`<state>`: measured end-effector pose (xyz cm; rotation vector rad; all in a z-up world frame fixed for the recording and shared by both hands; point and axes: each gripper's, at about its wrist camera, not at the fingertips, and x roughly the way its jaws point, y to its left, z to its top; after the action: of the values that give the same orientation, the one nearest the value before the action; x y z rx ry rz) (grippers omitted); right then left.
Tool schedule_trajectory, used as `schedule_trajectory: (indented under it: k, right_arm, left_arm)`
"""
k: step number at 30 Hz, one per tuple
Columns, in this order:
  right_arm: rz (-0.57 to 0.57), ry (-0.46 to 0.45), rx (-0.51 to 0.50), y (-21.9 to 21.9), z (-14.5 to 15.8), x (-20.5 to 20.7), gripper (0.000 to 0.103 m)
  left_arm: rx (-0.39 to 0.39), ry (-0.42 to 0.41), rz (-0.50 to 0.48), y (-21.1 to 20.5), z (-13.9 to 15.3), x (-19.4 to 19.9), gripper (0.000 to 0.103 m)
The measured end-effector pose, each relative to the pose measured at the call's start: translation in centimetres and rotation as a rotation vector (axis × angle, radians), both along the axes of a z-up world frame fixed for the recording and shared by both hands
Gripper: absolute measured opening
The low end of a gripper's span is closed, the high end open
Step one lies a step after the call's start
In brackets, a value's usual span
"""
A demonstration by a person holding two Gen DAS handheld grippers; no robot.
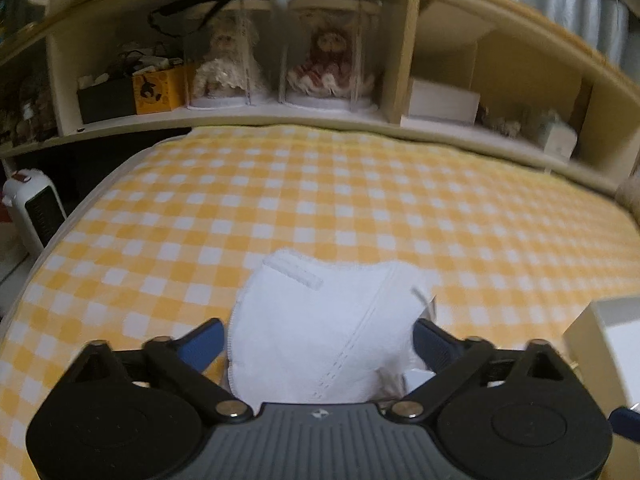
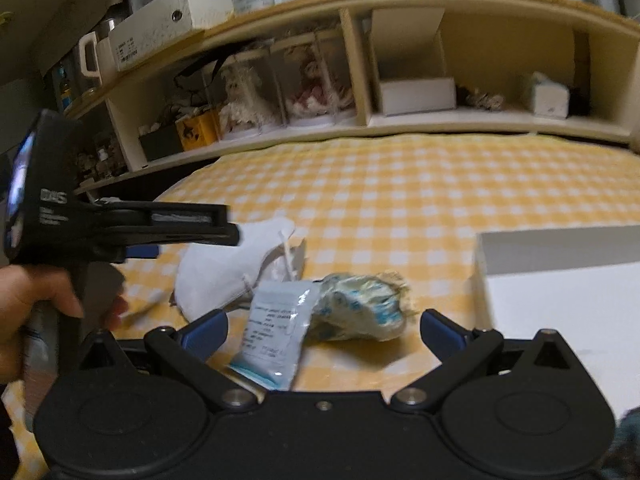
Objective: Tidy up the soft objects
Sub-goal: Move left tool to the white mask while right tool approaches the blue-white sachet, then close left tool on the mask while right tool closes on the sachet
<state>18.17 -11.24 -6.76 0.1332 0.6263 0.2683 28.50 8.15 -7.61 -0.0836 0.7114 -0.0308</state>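
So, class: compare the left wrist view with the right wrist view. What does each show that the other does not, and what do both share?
Only the left wrist view shows the white heater beside the bed, and the left gripper from behind, open around the white mask.

Only the right wrist view shows the sealed packet, the crumpled patterned cloth, the hand holding the left gripper, and the open right gripper.

Both show the mask, the white box, the yellow checked blanket and the shelf with dolls.
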Motion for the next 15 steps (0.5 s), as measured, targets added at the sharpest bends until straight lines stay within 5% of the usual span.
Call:
schedule_trajectory:
  k: [7, 15]
  right_arm:
    - [0.077, 0.029, 0.014, 1.5, -1.9, 1.9, 0.103]
    - [0.118, 0.047, -0.017, 3.3, -3.4, 2.8, 0.103]
  left_arm:
    - [0.049, 0.049, 0.014, -0.4, -2.8, 1.8, 0.072]
    - [0.060, 0.023, -0.039, -1.5, -2.2, 1.5, 0.005]
